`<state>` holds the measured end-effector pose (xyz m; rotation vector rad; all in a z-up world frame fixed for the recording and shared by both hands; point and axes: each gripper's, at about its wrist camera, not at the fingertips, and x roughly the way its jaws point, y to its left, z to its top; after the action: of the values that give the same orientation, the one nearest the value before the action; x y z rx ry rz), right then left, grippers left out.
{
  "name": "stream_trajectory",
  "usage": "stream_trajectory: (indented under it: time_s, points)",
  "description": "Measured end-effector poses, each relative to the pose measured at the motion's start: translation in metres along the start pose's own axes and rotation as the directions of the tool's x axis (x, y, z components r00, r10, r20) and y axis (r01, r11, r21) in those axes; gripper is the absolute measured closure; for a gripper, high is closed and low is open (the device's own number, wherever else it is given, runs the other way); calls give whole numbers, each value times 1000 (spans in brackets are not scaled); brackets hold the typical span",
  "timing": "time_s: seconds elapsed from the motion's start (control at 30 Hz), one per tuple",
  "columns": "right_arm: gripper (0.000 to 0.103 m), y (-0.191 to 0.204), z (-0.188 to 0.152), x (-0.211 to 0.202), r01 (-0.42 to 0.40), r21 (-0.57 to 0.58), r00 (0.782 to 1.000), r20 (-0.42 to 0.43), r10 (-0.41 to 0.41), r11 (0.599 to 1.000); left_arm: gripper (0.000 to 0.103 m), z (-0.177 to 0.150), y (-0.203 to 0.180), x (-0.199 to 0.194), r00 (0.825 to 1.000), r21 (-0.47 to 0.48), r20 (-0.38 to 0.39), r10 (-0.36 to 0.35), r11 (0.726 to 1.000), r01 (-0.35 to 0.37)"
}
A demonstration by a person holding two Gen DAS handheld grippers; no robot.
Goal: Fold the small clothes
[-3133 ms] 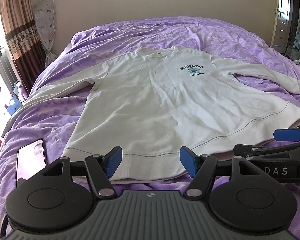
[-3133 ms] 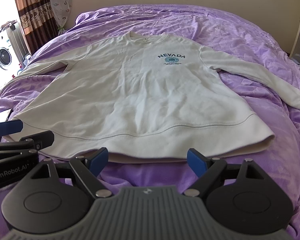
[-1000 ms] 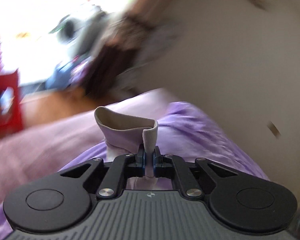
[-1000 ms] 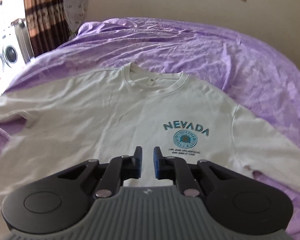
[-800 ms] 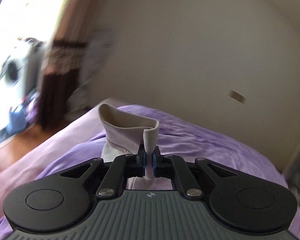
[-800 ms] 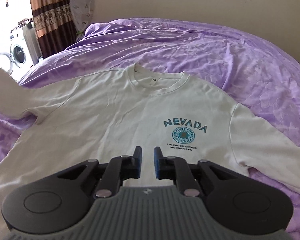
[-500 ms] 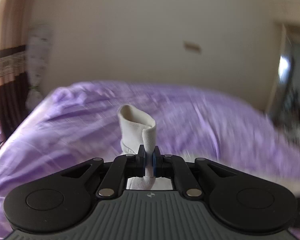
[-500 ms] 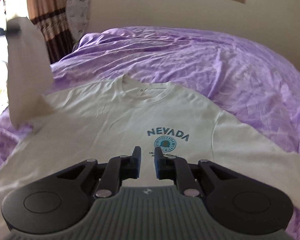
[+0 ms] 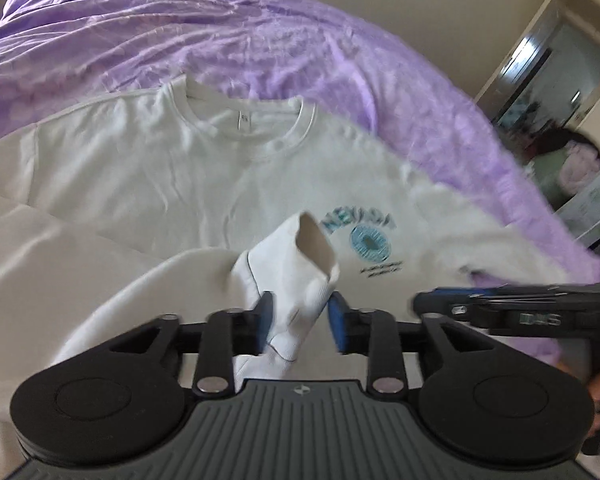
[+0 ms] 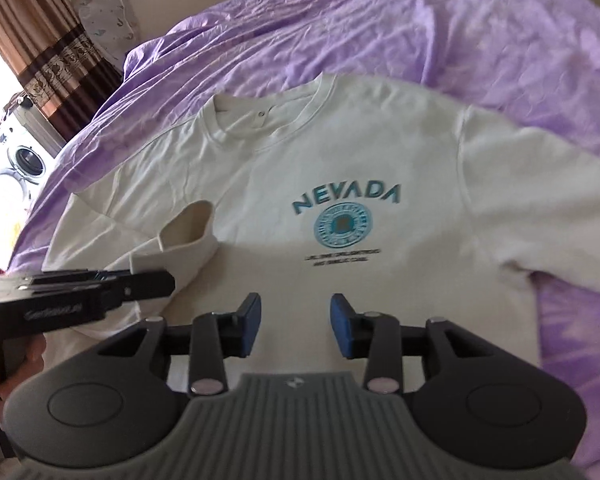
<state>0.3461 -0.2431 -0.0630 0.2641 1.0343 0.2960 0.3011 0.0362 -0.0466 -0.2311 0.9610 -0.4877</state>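
Left wrist view: we hold the left tongs (image 9: 300, 316) at lower centre, jaws opening, the ribbed sleeve cuff (image 9: 300, 264) between the pads and slipping free. Sweatshirt (image 10: 340, 160): cream cotton knit, soft, matte, round ribbed collar, teal NEVADA print (image 10: 346, 200); it lies flat across mid-frame on the bed (image 10: 480, 32), whose purple cover is crinkled. Step in hand, we judge: first sleeve folded across the chest and being released. Right tongs (image 10: 296, 324), lower centre of the right wrist view, jaws opening, nothing between them. Next move calls for taking the other sleeve (image 10: 540, 184), right of frame, and laying it inward.
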Motion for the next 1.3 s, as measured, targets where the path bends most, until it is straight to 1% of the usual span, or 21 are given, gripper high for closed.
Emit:
stream_trajectory:
  time_s: [0.03,0.1,0.13,0.2,0.27,0.33,0.37,0.4,0.47,0.57,0.67,0.77,0.87,0.93,0.97,1.0,1.07,1.13,1.17,1.23,1.3]
  points:
    - [62,0,4,2,-23,23,1000,-12,23,999,49,2,4,-11,999,-6,14,-31,999,31]
    - [55,0,10,6,-69,74,997,-27,72,995,47,8,14,-32,997,-13,44,-63,998,64]
    - [54,1,14,8,-87,100,995,-33,91,991,47,10,18,-43,997,-8,64,-49,999,49]
    - [54,7,20,12,-111,131,992,-43,117,985,47,17,24,-55,995,8,95,19,1000,-19]
    - [54,16,23,16,-106,116,993,-44,112,988,47,18,36,-71,989,35,117,95,994,-99]
    - [57,25,24,23,-107,95,992,-57,112,990,47,16,52,-81,979,33,113,171,984,-176]
    - [59,26,23,27,-109,94,991,-66,116,990,47,14,60,-85,975,25,107,195,980,-199]
    - [65,28,22,31,-113,96,990,-75,120,989,49,11,70,-89,971,9,99,216,976,-218]
    - [73,29,20,39,-113,106,989,-87,122,988,53,3,86,-95,966,-23,91,243,970,-242]
    - [73,30,18,53,-99,103,990,-89,109,990,56,-8,110,-100,957,-85,72,280,958,-274]
    - [73,28,18,64,-90,109,990,-102,101,990,59,-17,128,-98,957,-114,46,287,953,-280]
    - [88,30,16,68,-110,110,985,-117,123,988,64,-22,135,-93,955,-116,36,296,950,-290]
    - [88,36,15,63,-133,95,982,-121,144,986,64,-24,137,-91,957,-125,41,286,952,-279]
    - [85,38,14,60,-120,75,985,-118,129,990,64,-25,137,-90,959,-127,41,280,954,-273]
    - [79,39,13,62,-111,69,985,-123,119,991,64,-26,137,-90,959,-126,42,280,954,-273]
    - [78,38,11,64,-111,69,984,-135,119,991,64,-26,137,-90,959,-124,44,281,954,-274]
    - [78,36,7,70,-107,66,982,-148,116,992,64,-26,137,-90,958,-129,42,285,952,-278]
    - [88,33,3,73,-116,72,979,-157,126,991,64,-27,138,-91,956,-137,43,290,950,-282]
    - [103,34,1,72,-117,74,980,-155,128,990,65,-27,138,-92,956,-139,42,289,949,-281]
    - [103,37,2,63,-129,50,982,-134,135,990,68,-28,139,-92,955,-141,40,295,947,-287]
    - [103,45,6,45,-136,-14,987,-85,134,991,71,-28,140,-92,951,-142,34,306,944,-299]
